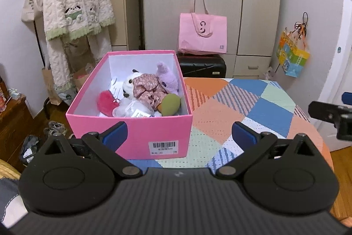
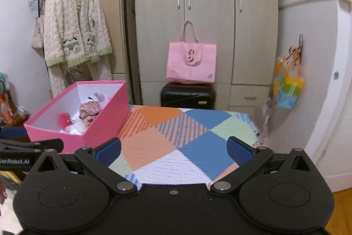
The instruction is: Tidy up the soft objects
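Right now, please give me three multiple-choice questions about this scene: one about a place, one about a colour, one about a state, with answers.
1. Where are the soft toys?
A. inside the box
B. on the quilt
C. on the suitcase

2. What colour is the box?
A. blue
B. pink
C. green

3. How is the left gripper?
A. shut on a toy
B. shut, empty
C. open, empty

Answers: 1 A, the toys lie between the box walls; 2 B, its outer walls are pink; 3 C, the blue pads stand wide apart with nothing gripped.
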`<state>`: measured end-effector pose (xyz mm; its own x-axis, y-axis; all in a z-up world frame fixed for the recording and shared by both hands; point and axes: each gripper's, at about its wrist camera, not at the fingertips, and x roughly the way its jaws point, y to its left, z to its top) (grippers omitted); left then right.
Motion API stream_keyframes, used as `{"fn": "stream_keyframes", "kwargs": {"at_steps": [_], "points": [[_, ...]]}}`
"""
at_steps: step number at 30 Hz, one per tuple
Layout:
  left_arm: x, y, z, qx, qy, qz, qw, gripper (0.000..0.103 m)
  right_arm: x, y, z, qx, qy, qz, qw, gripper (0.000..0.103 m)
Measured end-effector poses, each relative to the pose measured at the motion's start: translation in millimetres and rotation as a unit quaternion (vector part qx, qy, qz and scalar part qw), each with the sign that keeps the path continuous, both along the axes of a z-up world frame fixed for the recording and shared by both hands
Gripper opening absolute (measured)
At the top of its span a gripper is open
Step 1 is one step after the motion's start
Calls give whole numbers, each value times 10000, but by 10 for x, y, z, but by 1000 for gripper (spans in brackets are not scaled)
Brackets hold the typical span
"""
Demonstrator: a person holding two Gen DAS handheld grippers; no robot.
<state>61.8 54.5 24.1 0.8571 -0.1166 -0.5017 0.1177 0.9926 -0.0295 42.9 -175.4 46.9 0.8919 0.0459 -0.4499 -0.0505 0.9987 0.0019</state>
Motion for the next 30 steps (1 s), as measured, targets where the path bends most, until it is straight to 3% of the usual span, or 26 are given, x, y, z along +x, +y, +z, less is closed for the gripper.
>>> {"fn": "stream_keyframes", "kwargs": {"at_steps": [8, 15, 25, 30], "points": [[-53, -23, -48, 52, -67, 59, 9999, 102, -78, 85, -35, -113, 52, 36, 9999, 103], [-178, -49, -15, 234, -419, -37, 9988, 102, -154, 74, -50, -69, 47, -11, 10000, 103], [-179, -36, -73, 159, -386, -53, 9991, 102, -183, 87, -88, -164, -60, -123, 9998, 103], [-217, -47, -110, 259, -585, 34, 9979, 102, -198, 131, -104, -249, -118, -134, 9995, 103]]}}
